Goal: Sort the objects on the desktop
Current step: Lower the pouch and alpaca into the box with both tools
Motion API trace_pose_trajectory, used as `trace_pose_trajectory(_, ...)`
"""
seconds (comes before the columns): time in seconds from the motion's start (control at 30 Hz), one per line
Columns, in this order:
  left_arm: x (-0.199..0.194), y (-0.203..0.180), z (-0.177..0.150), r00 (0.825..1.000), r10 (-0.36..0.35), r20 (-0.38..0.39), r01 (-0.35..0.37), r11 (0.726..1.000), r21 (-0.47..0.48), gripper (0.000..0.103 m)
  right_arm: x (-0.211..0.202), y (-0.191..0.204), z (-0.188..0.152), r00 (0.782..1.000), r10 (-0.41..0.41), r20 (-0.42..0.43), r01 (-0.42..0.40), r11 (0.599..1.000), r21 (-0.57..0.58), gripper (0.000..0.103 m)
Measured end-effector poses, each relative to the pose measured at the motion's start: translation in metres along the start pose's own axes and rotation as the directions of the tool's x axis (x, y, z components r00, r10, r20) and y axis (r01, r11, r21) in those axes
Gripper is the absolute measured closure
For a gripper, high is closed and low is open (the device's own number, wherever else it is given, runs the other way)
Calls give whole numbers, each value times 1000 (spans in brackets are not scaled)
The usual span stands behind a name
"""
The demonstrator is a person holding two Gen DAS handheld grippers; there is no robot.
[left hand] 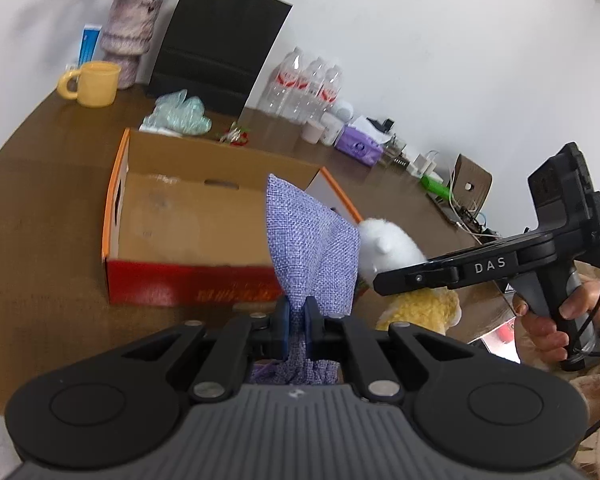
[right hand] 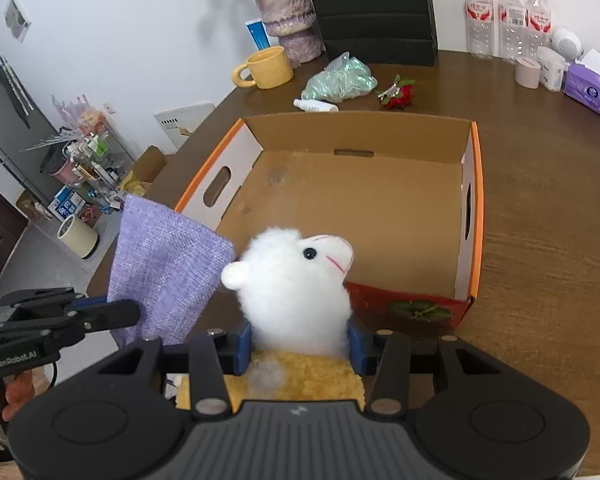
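My left gripper is shut on a purple woven cloth pouch and holds it up in front of the open cardboard box. The pouch also shows in the right wrist view, left of the box, with the left gripper clamped on its lower edge. My right gripper is shut on a plush alpaca with a white head and yellow body, held just before the box's near edge. The alpaca and right gripper appear in the left wrist view, right of the pouch. The box is empty.
On the brown table behind the box: a yellow mug, a vase of flowers, a black paper bag, a bag of green stuff, a red rose, water bottles, purple tissues.
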State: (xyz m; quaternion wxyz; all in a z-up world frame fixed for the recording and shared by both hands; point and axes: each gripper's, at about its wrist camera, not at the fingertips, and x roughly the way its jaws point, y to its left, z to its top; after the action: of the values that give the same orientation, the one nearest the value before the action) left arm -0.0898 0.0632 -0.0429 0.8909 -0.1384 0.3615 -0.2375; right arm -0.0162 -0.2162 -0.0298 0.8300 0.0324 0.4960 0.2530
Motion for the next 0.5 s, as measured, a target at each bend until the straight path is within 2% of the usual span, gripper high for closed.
trace_pose_trajectory(0.2, 0, 8, -9, 1000, -8, -20, 7, 1000, -29, 96, 5, 0, -11, 1000, -4, -13, 4, 1000, 15, 59)
trace_pose_trajectory(0.5, 3, 9, -11, 999, 6, -45, -7, 1000, -25, 96, 14, -2, -19, 1000, -9, -28, 10, 1000, 27, 59)
